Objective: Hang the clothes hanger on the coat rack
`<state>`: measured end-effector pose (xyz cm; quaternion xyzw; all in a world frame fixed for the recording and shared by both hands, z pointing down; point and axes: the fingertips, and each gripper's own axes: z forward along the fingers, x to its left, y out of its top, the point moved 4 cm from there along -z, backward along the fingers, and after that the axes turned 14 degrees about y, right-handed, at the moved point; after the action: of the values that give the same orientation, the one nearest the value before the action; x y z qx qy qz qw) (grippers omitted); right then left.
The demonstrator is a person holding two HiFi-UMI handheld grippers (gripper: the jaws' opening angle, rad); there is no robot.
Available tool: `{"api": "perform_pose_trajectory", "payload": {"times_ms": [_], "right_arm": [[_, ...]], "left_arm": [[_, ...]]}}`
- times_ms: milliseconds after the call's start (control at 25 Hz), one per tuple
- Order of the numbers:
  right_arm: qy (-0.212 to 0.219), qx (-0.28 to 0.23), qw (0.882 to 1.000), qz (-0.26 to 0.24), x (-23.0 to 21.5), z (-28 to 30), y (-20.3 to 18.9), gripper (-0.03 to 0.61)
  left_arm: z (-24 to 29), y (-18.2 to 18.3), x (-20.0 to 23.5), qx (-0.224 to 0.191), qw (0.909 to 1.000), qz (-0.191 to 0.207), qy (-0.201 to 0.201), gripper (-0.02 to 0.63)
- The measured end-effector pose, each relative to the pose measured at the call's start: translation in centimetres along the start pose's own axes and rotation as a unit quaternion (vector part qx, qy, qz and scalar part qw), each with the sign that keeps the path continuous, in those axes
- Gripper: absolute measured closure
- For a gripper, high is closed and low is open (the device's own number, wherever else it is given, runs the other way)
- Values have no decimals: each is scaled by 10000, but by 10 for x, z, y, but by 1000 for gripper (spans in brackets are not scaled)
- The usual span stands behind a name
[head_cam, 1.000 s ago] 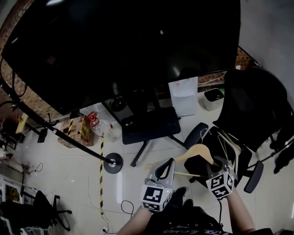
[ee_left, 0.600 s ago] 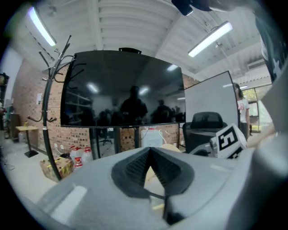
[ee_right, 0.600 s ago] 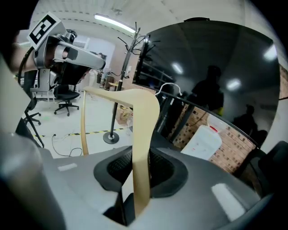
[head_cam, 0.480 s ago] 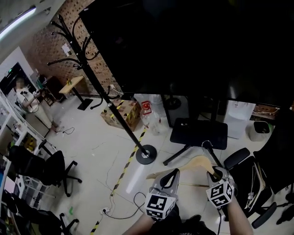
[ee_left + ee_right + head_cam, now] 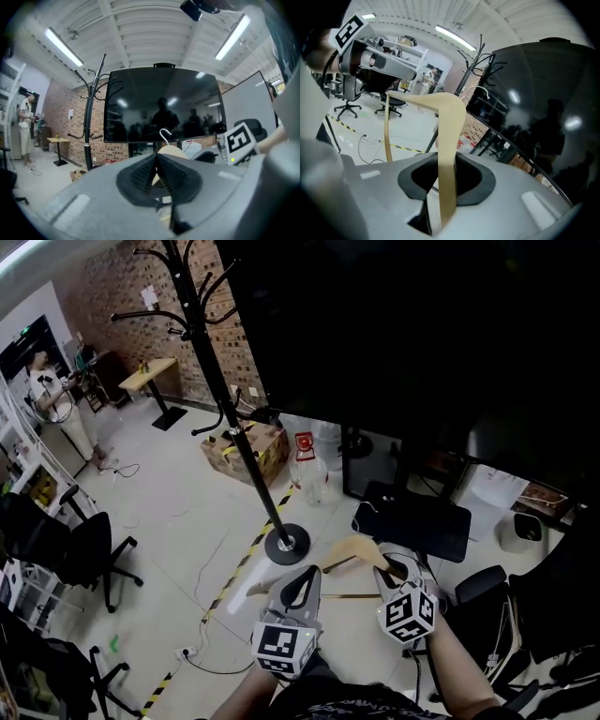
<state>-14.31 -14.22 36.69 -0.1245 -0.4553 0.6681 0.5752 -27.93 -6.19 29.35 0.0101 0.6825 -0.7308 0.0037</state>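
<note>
The wooden clothes hanger (image 5: 354,549) hangs low at centre frame, clamped at both ends. The left gripper (image 5: 302,585) pinches its left arm and the right gripper (image 5: 398,568) its right arm. The black coat rack (image 5: 225,390) stands to the upper left, well apart, on the pale floor (image 5: 169,484).
</note>
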Motion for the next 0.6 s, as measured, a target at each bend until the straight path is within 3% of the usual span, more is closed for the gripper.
{"api": "perform_pose_trajectory", "payload": {"times_ms": [320, 600], "right_arm": [[367, -320, 9976, -484, -12, 93, 74, 486], [379, -505, 9924, -1056, -21, 165, 147, 486]], "left_arm": [[40, -1, 90, -186, 9986, -109, 474, 609], [62, -2, 169, -303, 9961, -140, 819, 609]]}}
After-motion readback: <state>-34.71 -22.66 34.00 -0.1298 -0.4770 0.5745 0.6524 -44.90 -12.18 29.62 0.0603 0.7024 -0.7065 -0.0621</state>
